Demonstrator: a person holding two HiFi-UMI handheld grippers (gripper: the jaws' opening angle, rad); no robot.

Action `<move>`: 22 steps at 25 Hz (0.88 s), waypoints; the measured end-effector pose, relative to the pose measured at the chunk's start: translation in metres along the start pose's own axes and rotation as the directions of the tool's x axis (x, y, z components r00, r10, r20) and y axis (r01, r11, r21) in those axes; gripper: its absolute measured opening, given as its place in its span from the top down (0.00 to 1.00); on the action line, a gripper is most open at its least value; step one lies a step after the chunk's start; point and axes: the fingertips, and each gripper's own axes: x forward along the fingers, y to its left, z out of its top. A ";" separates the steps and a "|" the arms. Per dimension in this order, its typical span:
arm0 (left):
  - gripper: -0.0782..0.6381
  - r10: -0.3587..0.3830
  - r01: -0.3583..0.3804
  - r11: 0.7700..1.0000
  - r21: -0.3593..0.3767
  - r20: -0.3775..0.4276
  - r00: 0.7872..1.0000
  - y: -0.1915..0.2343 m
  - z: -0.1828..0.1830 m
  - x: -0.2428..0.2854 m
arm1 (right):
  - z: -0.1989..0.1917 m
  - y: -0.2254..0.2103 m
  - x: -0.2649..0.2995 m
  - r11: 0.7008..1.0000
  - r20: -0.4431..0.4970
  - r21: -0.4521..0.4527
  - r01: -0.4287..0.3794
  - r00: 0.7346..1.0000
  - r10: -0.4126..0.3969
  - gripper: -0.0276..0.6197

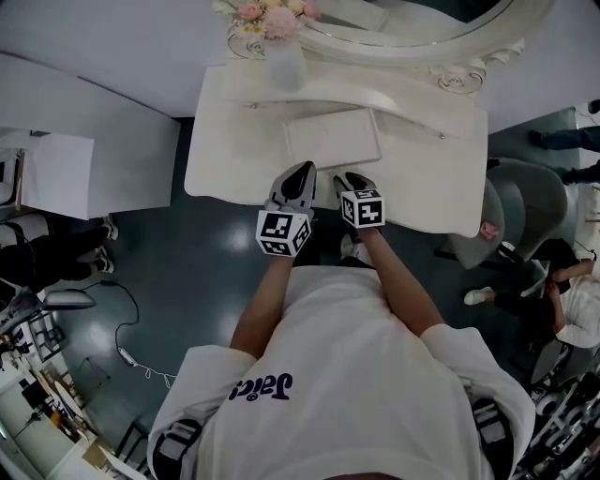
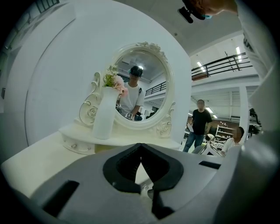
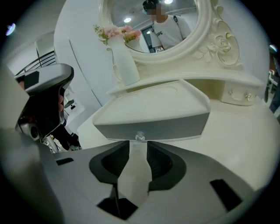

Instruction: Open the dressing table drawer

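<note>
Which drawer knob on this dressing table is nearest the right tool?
The clear round knob on the grey front of the raised cream centre box, just ahead of the open right tool. The small side drawer's knobs sit farther off.

Cream dressing table (image 1: 234, 159); pink flowers (image 1: 279, 21); white vase (image 1: 284, 64)

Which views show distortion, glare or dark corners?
Head view: sharp, even light, glare patches on the floor. Left gripper view: heavy fisheye, dark corners, bright ceiling lights. Right gripper view: same fisheye, bright spots in the mirror, drawer knob sharp.
</note>
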 end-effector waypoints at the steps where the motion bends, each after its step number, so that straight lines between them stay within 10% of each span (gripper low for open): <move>1: 0.87 -0.003 0.003 1.000 0.000 -0.002 1.000 0.001 -0.001 0.000 | 0.000 -0.001 0.003 1.000 -0.003 0.002 0.002 1.000 -0.002 0.76; 22: 0.87 -0.017 0.017 1.000 0.007 0.001 1.000 0.003 0.005 -0.003 | 0.007 -0.002 0.015 0.999 -0.020 -0.018 0.046 0.999 -0.047 0.85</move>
